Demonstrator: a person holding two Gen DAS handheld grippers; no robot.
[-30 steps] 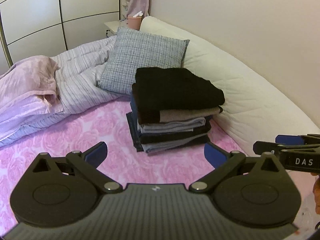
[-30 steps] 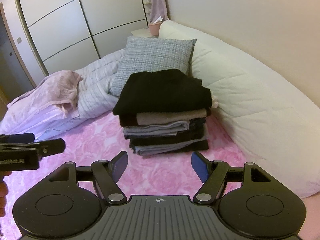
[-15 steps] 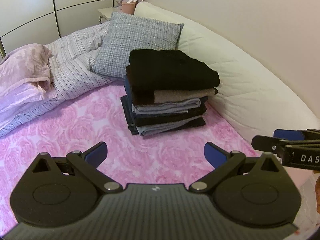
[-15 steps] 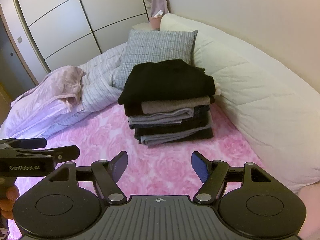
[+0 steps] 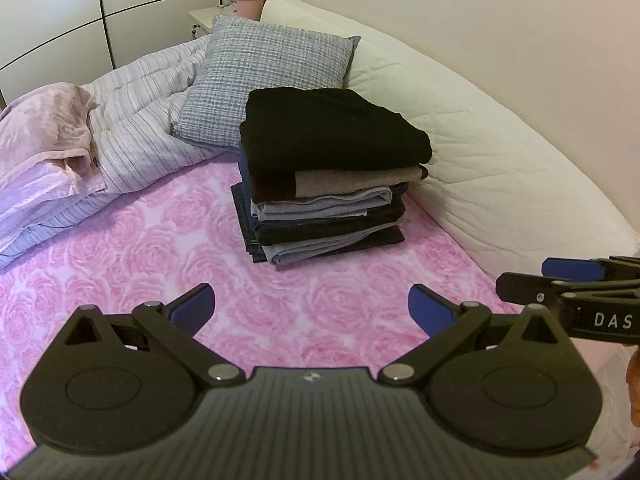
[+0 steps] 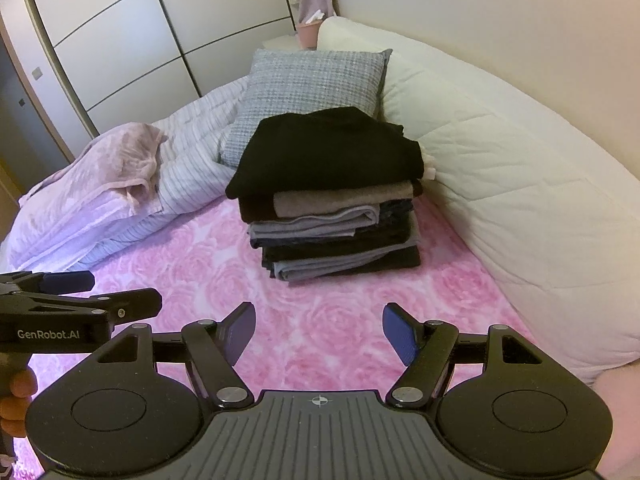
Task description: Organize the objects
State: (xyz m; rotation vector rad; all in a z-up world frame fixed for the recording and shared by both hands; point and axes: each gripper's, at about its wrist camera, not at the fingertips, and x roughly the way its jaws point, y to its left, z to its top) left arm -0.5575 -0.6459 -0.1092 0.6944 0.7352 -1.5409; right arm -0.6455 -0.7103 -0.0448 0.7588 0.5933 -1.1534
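so, going left to right: a crumpled pink blanket [image 5: 44, 120] and a striped duvet [image 5: 144, 120] lie bunched at the left of the bed [image 5: 120, 264], a grey checked cushion [image 5: 272, 88] leans behind the middle, and a stack of folded clothes [image 5: 328, 184] sits on the pink rose-print sheet just beside the white quilted bolster [image 5: 500, 160] that runs along the wall. the stack is neat, squared, several layers high, with a black garment [image 6: 332, 148] on top and grey, tan and dark pieces under it.

the left gripper [image 5: 312, 308] hangs over the bare sheet in front of the stack, its blue pads spread wide with nothing between them. the right gripper [image 6: 320, 332] is likewise spread and holds nothing, level with the left one and aimed at the same stack from slightly to the right.

as to the step in hand, the scene fits 2 readings: the clothes are already folded and piled as tidying would leave them and both grippers are clear of them, or the pile is about to be taken up and carried elsewhere. the pictures do not settle which. if the stack is to be moved, i judge it would want both grippers, 1 at each side low down, since soft layers slip and the top garment overhangs.
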